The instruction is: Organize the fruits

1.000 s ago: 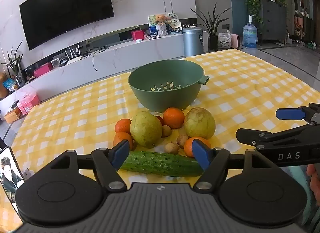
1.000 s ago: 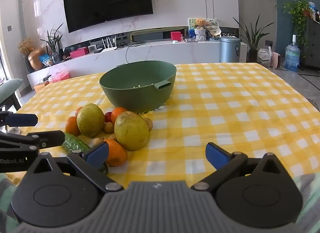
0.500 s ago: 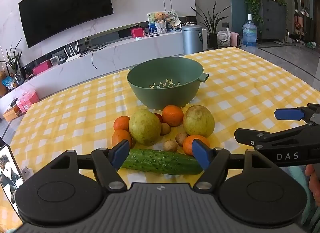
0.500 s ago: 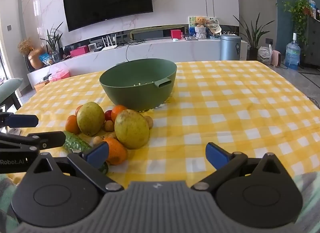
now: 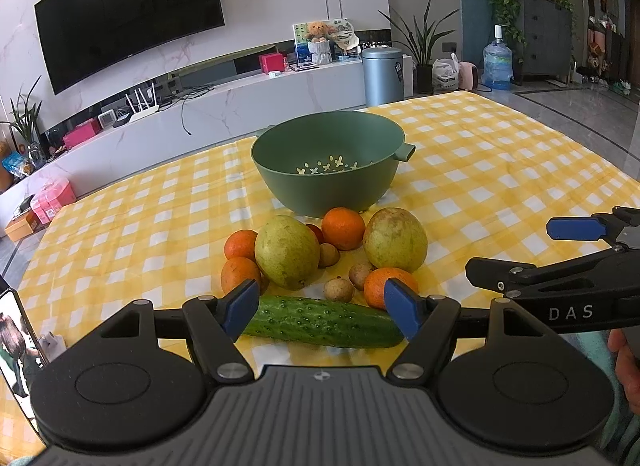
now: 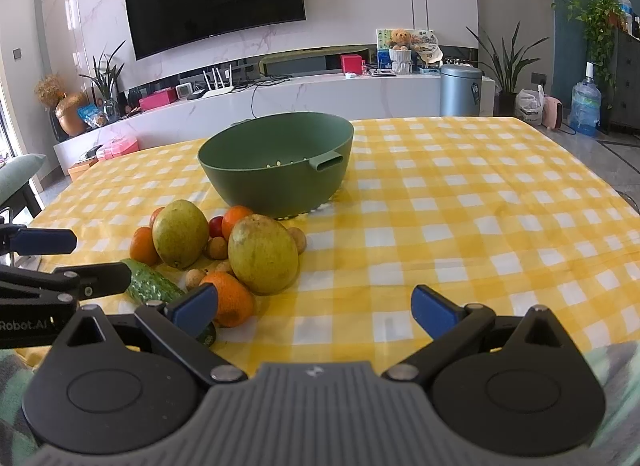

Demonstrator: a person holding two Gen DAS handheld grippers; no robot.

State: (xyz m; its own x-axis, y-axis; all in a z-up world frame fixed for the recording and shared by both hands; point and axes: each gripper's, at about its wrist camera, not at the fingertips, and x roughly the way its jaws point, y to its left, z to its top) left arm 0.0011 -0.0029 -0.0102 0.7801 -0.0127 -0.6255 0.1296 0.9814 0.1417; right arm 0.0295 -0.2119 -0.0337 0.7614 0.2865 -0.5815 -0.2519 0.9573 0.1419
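Fruit pile: pears, oranges (image 5: 343,227) and small brown fruits clustered on the yellow checked tablecloth (image 5: 500,169), just in front of the green colander (image 5: 326,169), which holds no fruit.
Cucumber (image 5: 324,321): nearest edge of the pile, long axis crosswise to the left gripper (image 5: 322,308).
Left gripper: fingers apart, empty, spanning the cucumber's length.
Right gripper (image 6: 314,306): fingers wide apart, empty; pile lies ahead to its left.
Nearer tool: probably the left.
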